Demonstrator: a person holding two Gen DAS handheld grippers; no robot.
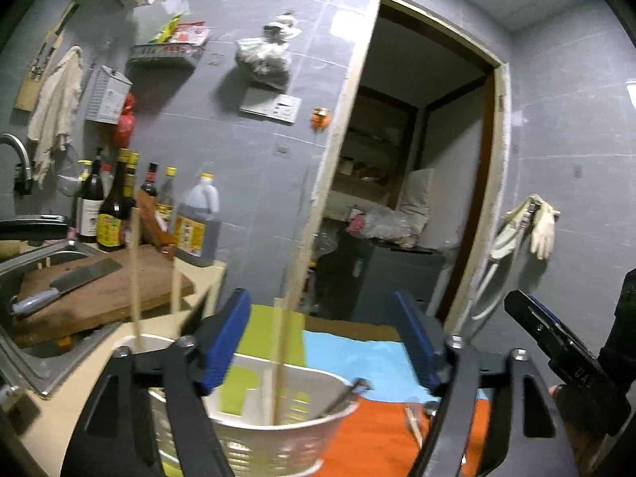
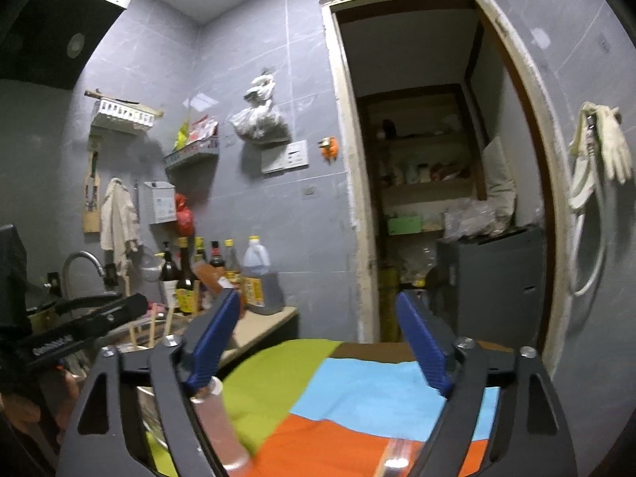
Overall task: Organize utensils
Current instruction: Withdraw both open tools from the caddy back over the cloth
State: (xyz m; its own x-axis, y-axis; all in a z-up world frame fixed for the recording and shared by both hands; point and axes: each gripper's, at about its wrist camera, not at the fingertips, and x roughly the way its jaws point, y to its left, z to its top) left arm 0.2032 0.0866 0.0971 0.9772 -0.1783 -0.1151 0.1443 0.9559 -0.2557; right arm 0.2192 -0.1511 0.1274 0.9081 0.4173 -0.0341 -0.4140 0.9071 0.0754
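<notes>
while both sets of fingers stand spread with nothing clamped, the left gripper (image 1: 322, 338) hangs over a white utensil basket (image 1: 278, 429) at six o'clock, chopsticks (image 1: 284, 342) standing in it. the right gripper (image 2: 318, 342) hangs over a coloured cloth (image 2: 357, 397) on the counter (image 2: 262, 326). bottles (image 1: 119, 206) stand at nine o'clock.

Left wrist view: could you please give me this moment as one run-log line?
left gripper: open, nothing held | right gripper: open, nothing held | chopsticks: standing in white utensil basket | cleaver: on cutting board
</notes>
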